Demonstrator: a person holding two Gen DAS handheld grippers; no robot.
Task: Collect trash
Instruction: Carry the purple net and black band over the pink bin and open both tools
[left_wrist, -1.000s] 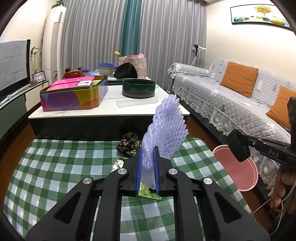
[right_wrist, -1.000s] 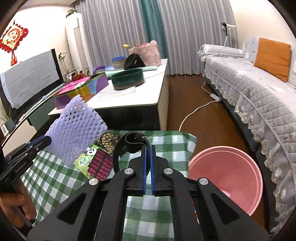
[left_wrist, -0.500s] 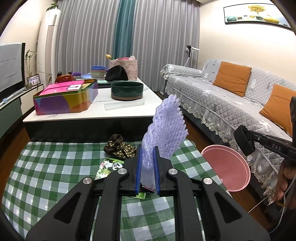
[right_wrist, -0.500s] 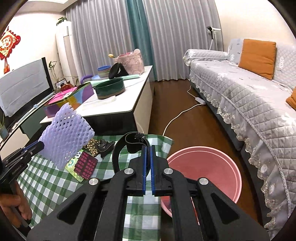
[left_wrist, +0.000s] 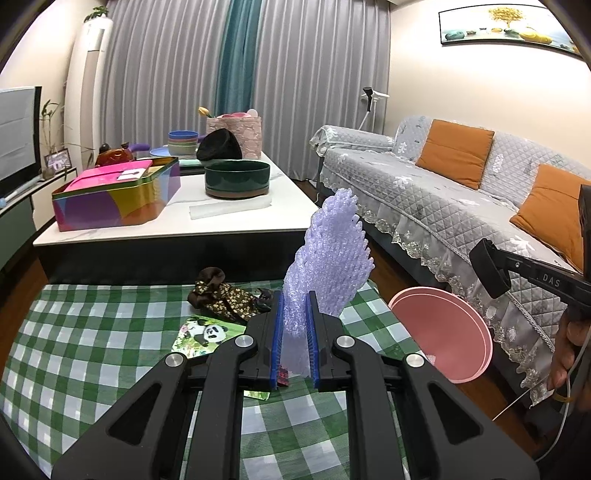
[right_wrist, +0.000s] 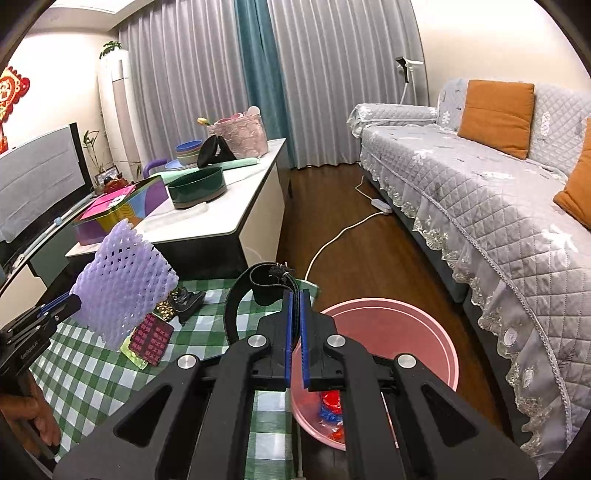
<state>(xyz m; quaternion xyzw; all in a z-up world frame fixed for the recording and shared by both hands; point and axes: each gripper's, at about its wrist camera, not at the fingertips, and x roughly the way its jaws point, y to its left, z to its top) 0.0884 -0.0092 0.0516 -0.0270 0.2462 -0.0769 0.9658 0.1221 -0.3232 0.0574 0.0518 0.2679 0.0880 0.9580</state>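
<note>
Holding trash above green checked cloth (left_wrist: 92, 332)
Left gripper (left_wrist: 294, 332) clamped lilac foam mesh sleeve (left_wrist: 328, 266) — right gripper (right_wrist: 295, 325) pinched black elastic band (right_wrist: 258, 284) over pink round plastic bin (right_wrist: 417, 332).

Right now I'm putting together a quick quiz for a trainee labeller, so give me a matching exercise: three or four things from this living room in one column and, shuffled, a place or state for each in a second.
Things:
1. purple foam fruit net
2. black elastic band
3. pink plastic basin
4. dark green round bowl

Places or states:
A. on the white coffee table
B. pinched in the left gripper
C. on the wooden floor beside the checked cloth
D. pinched in the right gripper

Pairs: 1-B, 2-D, 3-C, 4-A
</note>
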